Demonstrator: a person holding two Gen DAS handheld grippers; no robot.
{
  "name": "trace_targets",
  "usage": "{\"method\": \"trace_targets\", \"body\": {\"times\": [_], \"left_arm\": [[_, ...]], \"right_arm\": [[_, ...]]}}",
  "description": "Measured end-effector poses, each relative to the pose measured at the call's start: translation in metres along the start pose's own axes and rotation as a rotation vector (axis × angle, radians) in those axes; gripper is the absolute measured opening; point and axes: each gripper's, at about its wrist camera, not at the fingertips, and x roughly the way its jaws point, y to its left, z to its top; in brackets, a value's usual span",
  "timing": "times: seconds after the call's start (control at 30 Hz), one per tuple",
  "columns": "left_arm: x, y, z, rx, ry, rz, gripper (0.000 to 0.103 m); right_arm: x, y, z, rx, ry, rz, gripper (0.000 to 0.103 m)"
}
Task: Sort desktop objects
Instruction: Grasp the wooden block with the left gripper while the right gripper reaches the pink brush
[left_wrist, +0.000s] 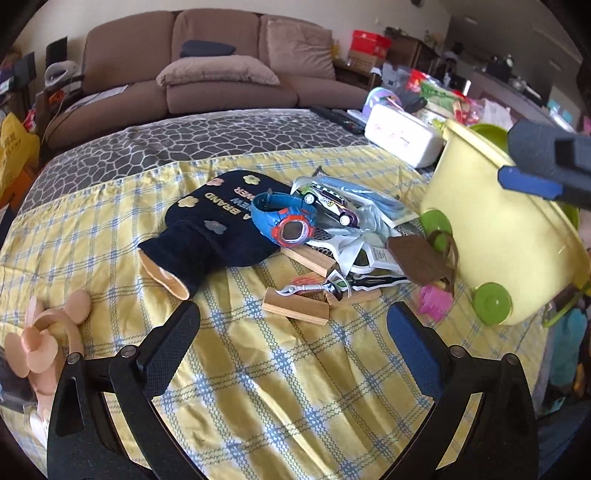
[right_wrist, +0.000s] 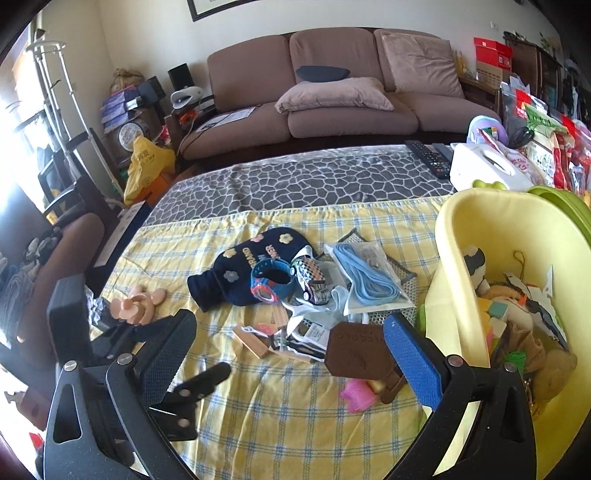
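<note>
The sorting is partly done: soft toys and paper scraps already fill the yellow bin (right_wrist: 480, 229) at right. A pile remains on the desk (left_wrist: 258, 369): navy pouch (left_wrist: 218, 229), blue watch (left_wrist: 286, 221), toy car (left_wrist: 328, 205), wooden blocks (left_wrist: 295, 308). Left claw (left_wrist: 293, 328) and right claw (right_wrist: 290, 343) both gape, empty.

Home living room (brown sofa (right_wrist: 332, 85), cushions)
</note>
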Motion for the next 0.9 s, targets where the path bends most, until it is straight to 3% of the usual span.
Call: {"method": "trace_targets", "body": {"times": [0.27, 0.47, 0.73, 0.8, 0.9], "left_arm": [[0.029, -0.006, 0.004, 0.064, 0.047, -0.009, 0.085], [0.049, -0.007, 0.0, 0.113, 0.09, -0.006, 0.082], [0.054, -0.004, -0.001, 0.139, 0.093, -0.017, 0.062], [0.051, -0.004, 0.0, 0.142, 0.083, -0.029, 0.049], [0.049, -0.003, -0.002, 0.143, 0.09, -0.037, 0.049]], "right_arm": [[-0.008, 0.003, 0.004, -0.008, -0.034, 0.019, 0.102], [-0.006, 0.003, 0.002, -0.015, -0.016, 0.02, 0.102], [-0.006, -0.002, 0.002, -0.007, -0.009, 0.023, 0.102], [-0.006, -0.002, 0.001, -0.011, -0.009, 0.023, 0.102], [-0.005, -0.003, 0.001, -0.008, -0.004, 0.03, 0.101]]}}
